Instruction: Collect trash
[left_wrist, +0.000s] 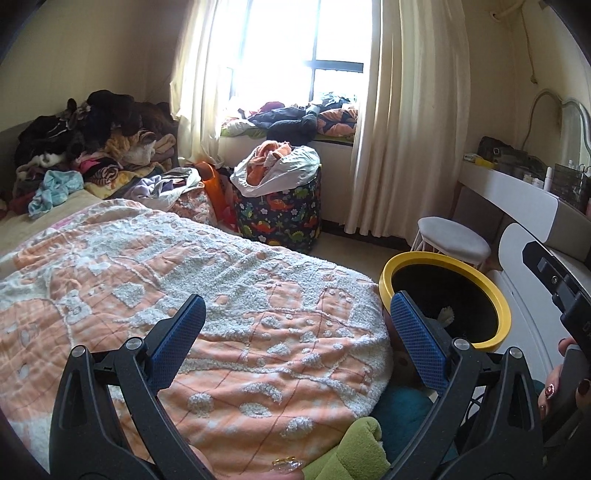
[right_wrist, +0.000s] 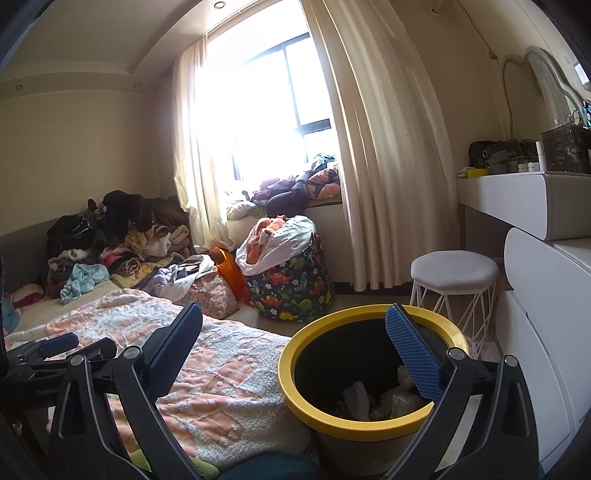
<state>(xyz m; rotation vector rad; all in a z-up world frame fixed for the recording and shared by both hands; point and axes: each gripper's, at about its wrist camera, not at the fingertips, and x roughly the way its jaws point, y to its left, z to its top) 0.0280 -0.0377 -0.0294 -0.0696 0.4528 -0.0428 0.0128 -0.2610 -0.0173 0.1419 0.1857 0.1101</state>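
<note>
Both our left tongs (left_wrist: 295, 332) and right tongs (right_wrist: 303, 343) hang released, empty. Crumpled white trash (right_wrist: 373, 400) lies inside the yellow-rimmed black bin (right_wrist: 295, 398) at four o'clock; we should scan the orange-and-white blanket (left_wrist: 184, 280) next.

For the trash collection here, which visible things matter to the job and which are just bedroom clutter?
Job:
yellow-rimmed bin, crumpled trash inside it
left tongs, open and holding nothing
right tongs, open and holding nothing

Lying about:
clothes pile
dinosaur-print hamper
white stool
orange blanket
</note>
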